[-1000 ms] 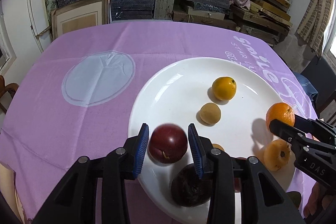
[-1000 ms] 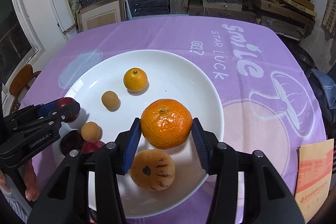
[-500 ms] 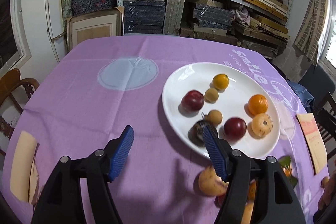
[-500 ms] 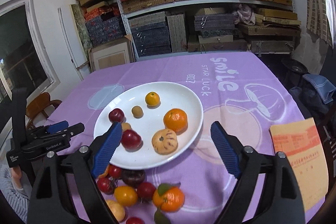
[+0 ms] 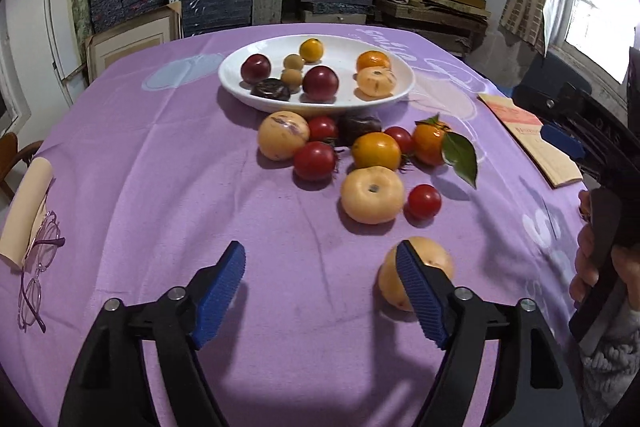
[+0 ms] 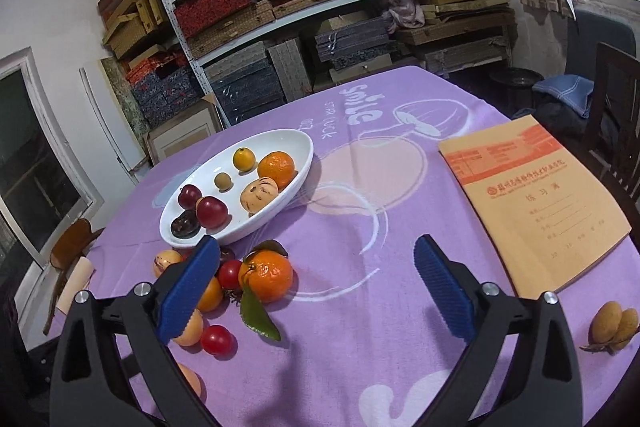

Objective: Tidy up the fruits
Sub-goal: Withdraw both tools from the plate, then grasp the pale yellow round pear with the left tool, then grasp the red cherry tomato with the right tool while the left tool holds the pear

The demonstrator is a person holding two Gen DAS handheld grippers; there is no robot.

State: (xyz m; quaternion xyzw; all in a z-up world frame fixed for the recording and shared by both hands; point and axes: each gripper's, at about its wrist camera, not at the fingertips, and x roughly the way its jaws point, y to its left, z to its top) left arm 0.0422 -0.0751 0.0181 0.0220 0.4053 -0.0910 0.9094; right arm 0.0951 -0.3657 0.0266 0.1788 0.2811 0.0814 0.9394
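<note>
A white plate (image 5: 400, 89) (image 6: 296, 183) holds several fruits: dark red plums, an orange, a small yellow citrus, a pale streaked fruit. Loose fruits lie on the purple cloth before it: red tomatoes (image 5: 315, 160), a leafy tangerine (image 5: 430, 143) (image 6: 266, 275), pale yellow fruits (image 5: 372, 194). My left gripper (image 5: 320, 291) is open and empty, low over the cloth; a pale fruit (image 5: 434, 259) lies just behind its right finger. My right gripper (image 6: 316, 291) is open and empty, held above the cloth right of the loose pile.
An orange notebook (image 6: 532, 199) (image 5: 532, 143) lies on the right. Glasses (image 5: 38, 267) and a cream roll (image 5: 26, 211) lie at the left edge. Two small yellow fruits (image 6: 612, 325) sit far right. Shelves of boxes stand behind the table.
Both grippers have let go of their fruits on the plate, opened wide and pulled back and up, away from the plate toward the table's near side.
</note>
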